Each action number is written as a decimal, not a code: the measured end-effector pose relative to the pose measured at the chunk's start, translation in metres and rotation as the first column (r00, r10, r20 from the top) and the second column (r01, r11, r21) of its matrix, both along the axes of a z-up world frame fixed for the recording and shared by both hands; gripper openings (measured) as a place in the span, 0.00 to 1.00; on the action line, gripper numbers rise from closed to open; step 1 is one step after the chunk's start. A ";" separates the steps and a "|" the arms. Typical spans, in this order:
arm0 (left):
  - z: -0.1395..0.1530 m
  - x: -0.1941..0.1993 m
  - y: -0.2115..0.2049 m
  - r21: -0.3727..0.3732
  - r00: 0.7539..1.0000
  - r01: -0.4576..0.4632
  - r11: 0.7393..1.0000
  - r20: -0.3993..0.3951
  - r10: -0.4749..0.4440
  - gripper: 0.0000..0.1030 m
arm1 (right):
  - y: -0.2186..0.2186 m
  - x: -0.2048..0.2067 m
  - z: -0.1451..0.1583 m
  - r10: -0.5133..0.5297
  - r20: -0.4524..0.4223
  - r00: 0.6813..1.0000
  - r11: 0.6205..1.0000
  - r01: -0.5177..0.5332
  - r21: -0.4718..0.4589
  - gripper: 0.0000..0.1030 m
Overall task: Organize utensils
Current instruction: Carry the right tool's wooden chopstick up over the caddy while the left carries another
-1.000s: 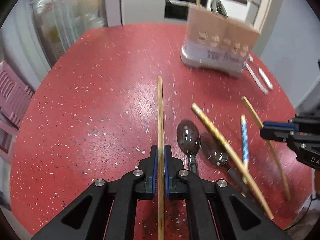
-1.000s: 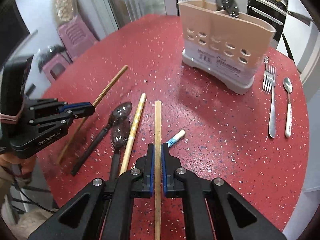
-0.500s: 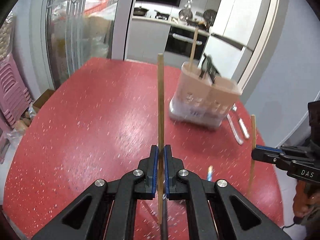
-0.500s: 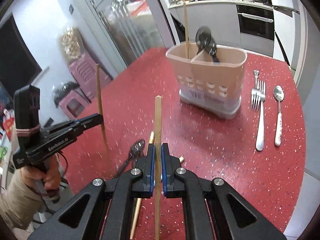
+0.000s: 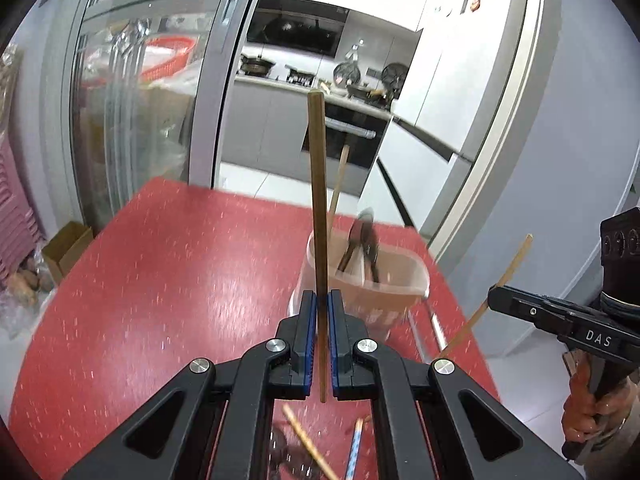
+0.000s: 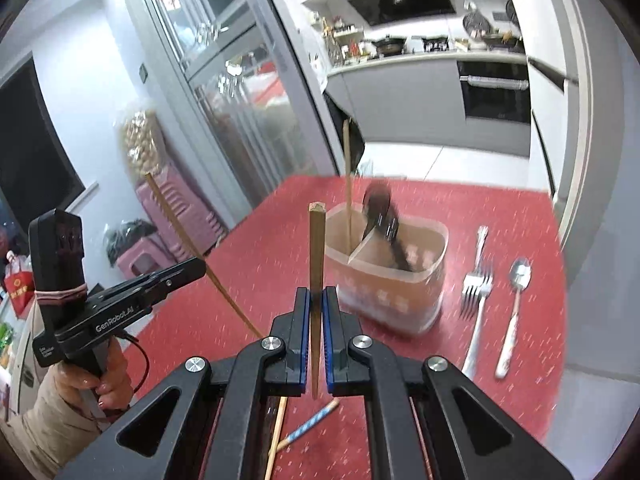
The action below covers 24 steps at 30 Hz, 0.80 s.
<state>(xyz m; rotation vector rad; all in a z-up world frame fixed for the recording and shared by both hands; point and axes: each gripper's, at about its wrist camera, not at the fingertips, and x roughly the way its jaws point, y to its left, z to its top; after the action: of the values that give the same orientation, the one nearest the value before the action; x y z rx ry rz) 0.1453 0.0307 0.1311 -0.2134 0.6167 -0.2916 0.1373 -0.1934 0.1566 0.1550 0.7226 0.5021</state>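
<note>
Your left gripper (image 5: 322, 312) pinches a brown wooden chopstick (image 5: 318, 200); your right gripper (image 6: 316, 308) pinches another wooden chopstick (image 6: 316, 248), both above the red speckled counter (image 5: 160, 272).

A round red speckled counter (image 6: 500, 216) carries a beige utensil caddy (image 6: 394, 292), forks (image 6: 476, 300) and a spoon (image 6: 514, 308) beside it, and a blue-striped chopstick (image 6: 310, 424) nearer.

- The red table (image 5: 152, 280) lies bare to the left of the utensil holder (image 6: 404, 296) — open room there.
- A tall stick (image 6: 347, 184) and dark spoons (image 6: 386, 228) stand up out of the holder, crowding its top.
- A fork (image 6: 476, 300) and spoon (image 6: 514, 312) lie just right of it.
- Loose chopsticks (image 6: 308, 426) lie on the near edge.
</note>
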 end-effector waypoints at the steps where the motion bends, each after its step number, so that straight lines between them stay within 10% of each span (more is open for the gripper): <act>1: 0.007 0.002 0.000 0.001 1.000 0.000 1.000 0.014 0.000 0.30 | -0.002 0.004 0.008 -0.007 0.017 1.000 1.000 0.007 -0.003 0.07; 12: 0.068 0.051 -0.020 0.007 0.989 0.008 1.000 0.146 -0.009 0.30 | -0.010 0.044 0.073 -0.062 0.150 0.987 0.996 0.071 -0.055 0.07; 24: 0.044 0.102 -0.044 0.043 0.991 -0.002 0.999 0.132 -0.004 0.30 | -0.007 0.080 0.065 -0.100 0.186 0.977 0.978 0.131 -0.161 0.07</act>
<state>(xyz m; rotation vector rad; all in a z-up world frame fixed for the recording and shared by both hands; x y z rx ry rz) 0.2477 -0.0132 0.1752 -0.1516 0.4914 -0.2906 0.2174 -0.2000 0.2220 -0.0106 0.5759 0.3350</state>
